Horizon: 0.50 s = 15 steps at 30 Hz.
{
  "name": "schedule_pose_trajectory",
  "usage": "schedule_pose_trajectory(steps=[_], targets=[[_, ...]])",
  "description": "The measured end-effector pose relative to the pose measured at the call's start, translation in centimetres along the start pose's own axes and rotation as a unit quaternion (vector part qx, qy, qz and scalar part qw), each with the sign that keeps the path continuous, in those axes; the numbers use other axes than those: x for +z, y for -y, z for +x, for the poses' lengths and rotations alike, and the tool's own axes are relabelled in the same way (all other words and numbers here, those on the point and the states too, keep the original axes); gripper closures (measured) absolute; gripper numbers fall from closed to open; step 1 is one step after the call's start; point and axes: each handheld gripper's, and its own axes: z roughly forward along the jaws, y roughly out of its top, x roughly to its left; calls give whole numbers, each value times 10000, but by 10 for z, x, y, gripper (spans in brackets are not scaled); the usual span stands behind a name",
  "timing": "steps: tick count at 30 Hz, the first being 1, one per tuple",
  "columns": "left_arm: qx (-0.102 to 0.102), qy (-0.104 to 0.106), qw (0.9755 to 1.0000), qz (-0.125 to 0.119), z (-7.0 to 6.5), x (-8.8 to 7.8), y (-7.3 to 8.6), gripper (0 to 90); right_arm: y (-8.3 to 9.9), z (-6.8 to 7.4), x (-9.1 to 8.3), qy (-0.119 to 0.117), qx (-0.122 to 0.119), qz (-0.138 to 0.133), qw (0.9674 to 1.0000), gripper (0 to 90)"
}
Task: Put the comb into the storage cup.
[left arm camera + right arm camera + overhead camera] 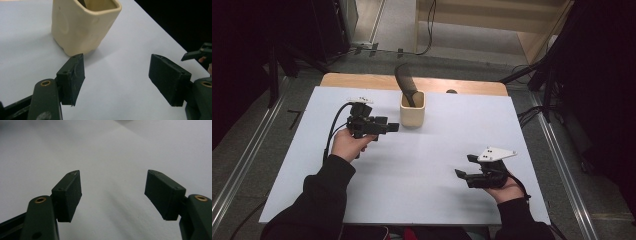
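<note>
Right claw (463,166): nearest the camera, low over the white counter (437,165) at its right side, jaws spread wide with nothing between them.
Left claw (395,127): held level just left of the cup, jaws wide apart and empty, pointing toward the cup's base.
Cup (412,109): cream, squarish, upright on the far middle of the counter, clear of both claws.
Dark utensil (405,82): stands in the cup, leaning left above the rim.
</note>
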Motion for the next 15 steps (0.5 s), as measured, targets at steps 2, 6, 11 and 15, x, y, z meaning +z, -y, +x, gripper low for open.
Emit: schedule_pose_trajectory(steps=[2,6,11,15], targets=[[-3,1,10000,23,0,0,3,294,0,0,0,-6,-30,-5,10000,278],[-79,73,9999,24,1,-1,9,294,0,0,-1,-16,-34,-32,10000,278],[-46,64,10000,43,0,-4,13,294,0,0,-1,-25,-30,-27,10000,278],[-18,84,9999,73,-3,-7,17,294,0,-1,-2,-18,-13,-27,10000,278]])
